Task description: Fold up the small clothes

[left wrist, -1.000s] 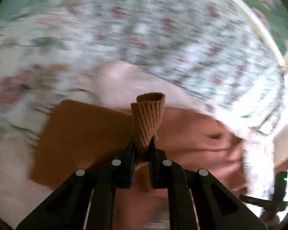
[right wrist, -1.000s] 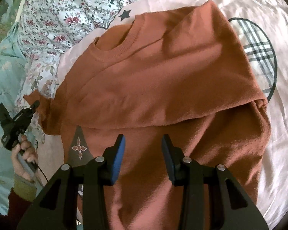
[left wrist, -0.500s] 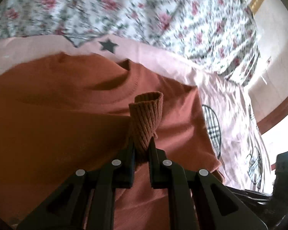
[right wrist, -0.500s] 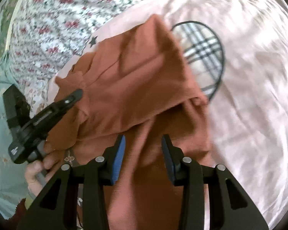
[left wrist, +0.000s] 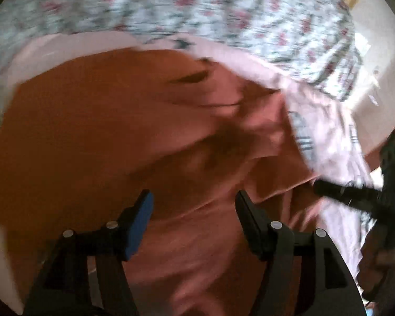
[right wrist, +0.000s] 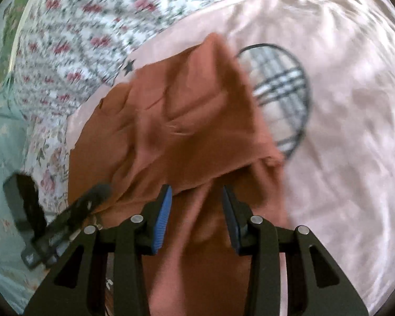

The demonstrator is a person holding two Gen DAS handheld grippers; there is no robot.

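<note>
A rust-orange knit sweater (left wrist: 113, 131) lies on a pink sheet, with its sleeves folded in over the body. It also shows in the right wrist view (right wrist: 192, 121). My left gripper (left wrist: 193, 210) is open and empty just above the sweater's lower part. My right gripper (right wrist: 196, 205) is open and empty over the sweater's lower right side. The left gripper also shows in the right wrist view (right wrist: 65, 216), and the right gripper shows at the right edge of the left wrist view (left wrist: 355, 192). Both views are blurred.
The pink sheet (right wrist: 342, 105) has a round plaid print (right wrist: 284, 100) beside the sweater. A floral bedcover (left wrist: 223, 8) lies beyond it, seen also in the right wrist view (right wrist: 79, 39). A pale green floral cloth (right wrist: 2, 131) is at the left.
My left gripper has let go of the sweater cuff and opened. The sleeve now lies across the sweater body. The right gripper stayed open and shifted a little.
</note>
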